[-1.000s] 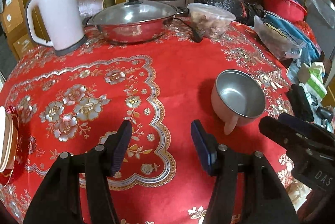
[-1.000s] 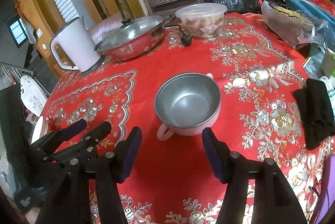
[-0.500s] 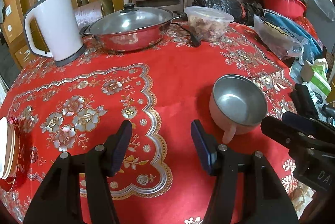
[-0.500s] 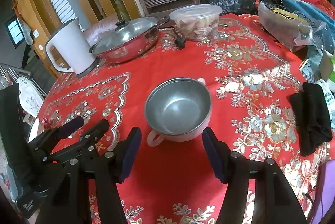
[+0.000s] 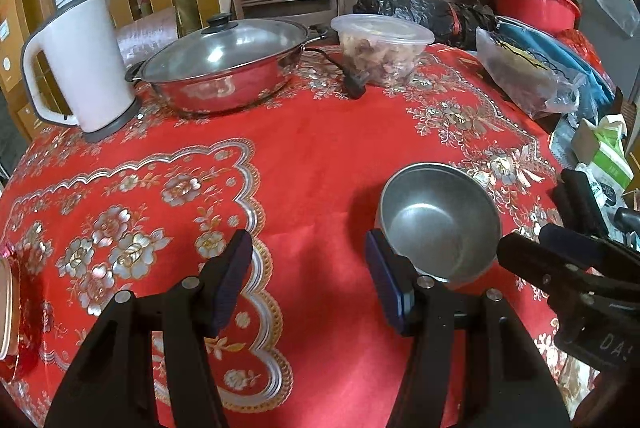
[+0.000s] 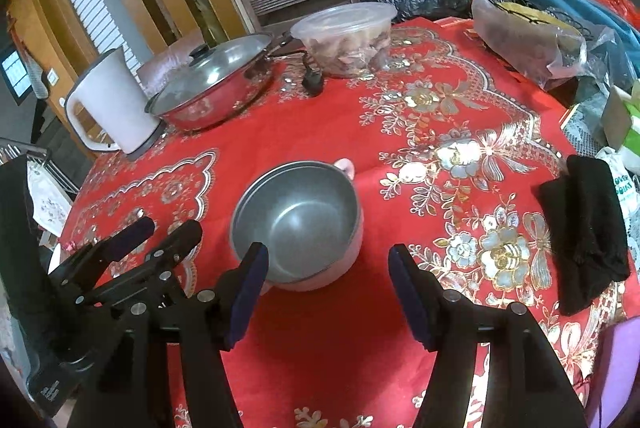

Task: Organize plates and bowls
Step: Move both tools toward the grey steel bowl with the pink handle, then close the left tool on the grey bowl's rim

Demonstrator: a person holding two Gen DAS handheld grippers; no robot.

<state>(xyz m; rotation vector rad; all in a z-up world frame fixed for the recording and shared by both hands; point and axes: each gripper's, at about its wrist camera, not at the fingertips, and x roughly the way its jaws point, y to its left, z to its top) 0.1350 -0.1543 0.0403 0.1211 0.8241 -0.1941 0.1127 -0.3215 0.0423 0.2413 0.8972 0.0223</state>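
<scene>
My right gripper [image 6: 324, 286] hangs low over the bench [image 6: 400, 132] with its jaws spread wide and empty; the pink bowl [image 6: 298, 224] with the steel lining stands upright on the red cloth just ahead of them, its near wall already in front of my left-hand finger [image 6: 246, 290]. One pink lug shows at the bowl's far rim; the near one is hidden behind that finger. My left gripper [image 5: 308, 282] is likewise wide open and holds nothing, and from its camera the bowl [image 5: 440, 220] sits to the right, partly covered by its right-hand finger.

Between the bowl and the far clutter there is a broad stretch of bare cloth. At the back stand a white kettle [image 5: 80, 64], a lidded steel pan [image 5: 222, 64] and a clear lidded tub of food [image 5: 380, 46], with a black plug [image 5: 354, 86] lying between pan and tub. To the right, a black folded cloth [image 6: 584, 232] lies near the bench edge, where bags and boxes crowd in.

At the extreme left of the left camera a stack of plates [image 5: 6, 308] is cut off by the frame; I cannot count them. The right gripper [image 5: 568, 264] enters that view from the right, its body cropped.
</scene>
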